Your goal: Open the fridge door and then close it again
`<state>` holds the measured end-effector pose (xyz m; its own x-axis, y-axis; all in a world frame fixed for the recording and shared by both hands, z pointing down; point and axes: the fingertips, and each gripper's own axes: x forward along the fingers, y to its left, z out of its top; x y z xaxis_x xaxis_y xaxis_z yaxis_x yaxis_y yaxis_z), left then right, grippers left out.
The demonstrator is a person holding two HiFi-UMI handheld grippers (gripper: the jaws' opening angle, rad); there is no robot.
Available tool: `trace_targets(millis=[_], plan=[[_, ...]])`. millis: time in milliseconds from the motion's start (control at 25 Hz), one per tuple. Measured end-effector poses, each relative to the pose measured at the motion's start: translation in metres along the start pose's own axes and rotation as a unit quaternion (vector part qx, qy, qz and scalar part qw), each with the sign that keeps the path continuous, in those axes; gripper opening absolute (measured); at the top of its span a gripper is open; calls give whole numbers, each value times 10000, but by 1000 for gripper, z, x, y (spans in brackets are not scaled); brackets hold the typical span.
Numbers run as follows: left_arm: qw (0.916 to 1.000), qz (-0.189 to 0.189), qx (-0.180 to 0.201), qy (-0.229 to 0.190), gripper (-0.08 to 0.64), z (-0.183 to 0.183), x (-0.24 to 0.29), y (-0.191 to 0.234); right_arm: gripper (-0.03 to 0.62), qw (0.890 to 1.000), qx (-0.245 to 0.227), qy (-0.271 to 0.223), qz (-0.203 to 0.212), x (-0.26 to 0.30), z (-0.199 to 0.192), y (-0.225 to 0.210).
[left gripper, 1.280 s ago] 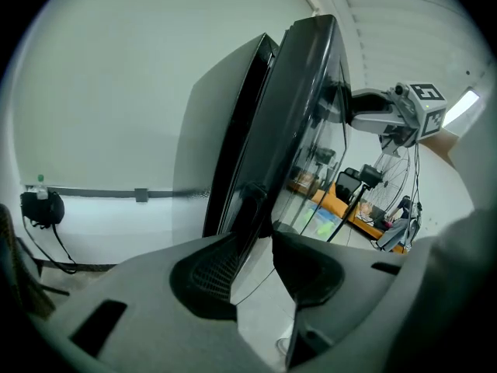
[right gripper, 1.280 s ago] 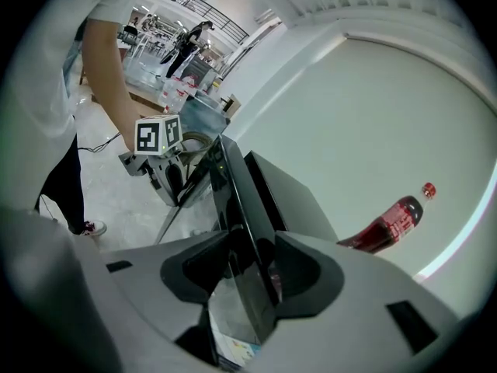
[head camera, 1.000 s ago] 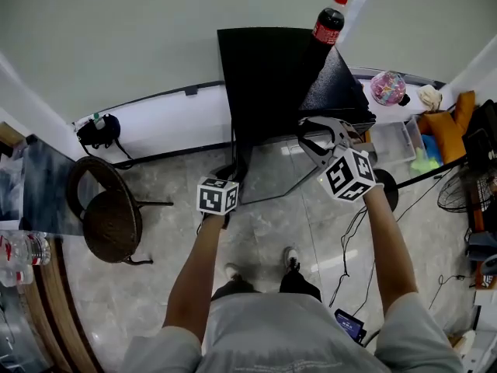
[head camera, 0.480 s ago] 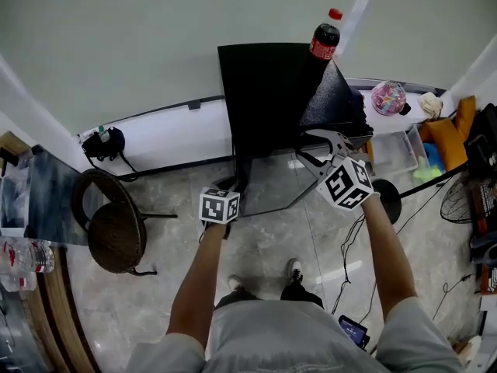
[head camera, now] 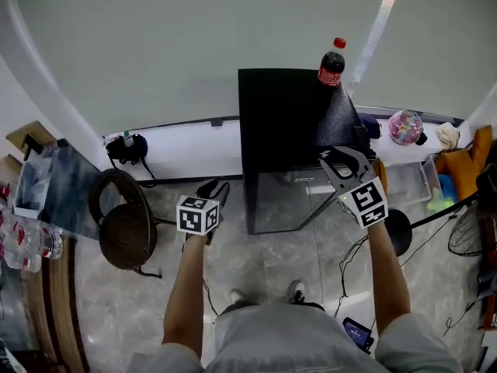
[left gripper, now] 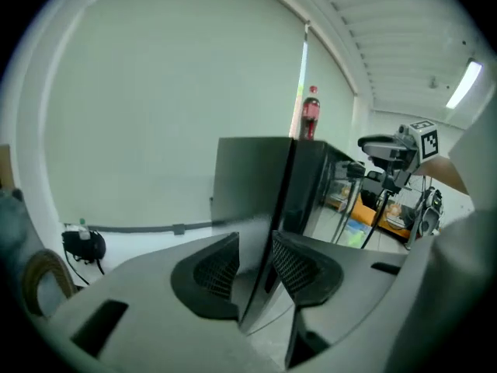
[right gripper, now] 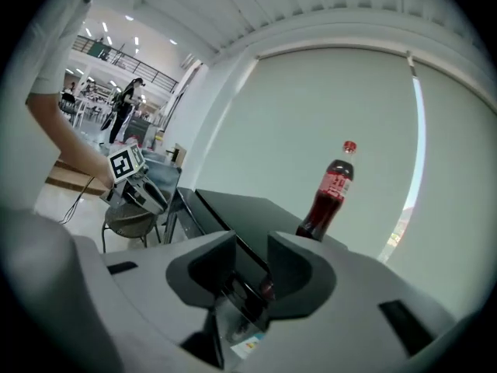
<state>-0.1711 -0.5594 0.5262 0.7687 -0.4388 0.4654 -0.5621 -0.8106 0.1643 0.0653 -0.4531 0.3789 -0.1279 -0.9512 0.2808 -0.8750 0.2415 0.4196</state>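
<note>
A small black fridge (head camera: 279, 119) stands against the wall, and its glass door (head camera: 283, 200) hangs at an angle in front. A cola bottle (head camera: 331, 62) stands on its top right corner. My right gripper (head camera: 342, 160) is at the door's upper right edge. In the right gripper view (right gripper: 252, 266) that edge runs between the jaws, which have just been closing. Whether the pads press on it I cannot tell. My left gripper (head camera: 216, 186) hangs open and empty left of the fridge. In the left gripper view (left gripper: 255, 266) the fridge's front corner shows through the gap.
A round dark chair (head camera: 124, 224) stands to the left, beside a table edge with bottles (head camera: 31, 239). A white ledge (head camera: 178, 142) runs along the wall. A pink ball (head camera: 405, 127), boxes, cables and a round stand base (head camera: 397, 231) crowd the right.
Both grippers have risen, and the right one has rolled at the door's edge. The left gripper has drifted left, away from the fridge. The head camera has tipped, so the fridge sits lower in view.
</note>
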Motion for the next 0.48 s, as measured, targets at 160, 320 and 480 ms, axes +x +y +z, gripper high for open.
trace_targets(millis=[160, 320, 480], plan=[[9968, 488, 279, -562, 99, 51, -42, 11, 65, 9995, 0, -209, -237, -17, 7, -9], [9893, 814, 661, -1015, 26, 93, -76, 1, 30, 9980, 94, -518, -352, -35, 20, -16], [9798, 971, 1120, -1346, 11, 127, -100, -23, -2, 9951, 322, -837, -413, -52, 34, -26]])
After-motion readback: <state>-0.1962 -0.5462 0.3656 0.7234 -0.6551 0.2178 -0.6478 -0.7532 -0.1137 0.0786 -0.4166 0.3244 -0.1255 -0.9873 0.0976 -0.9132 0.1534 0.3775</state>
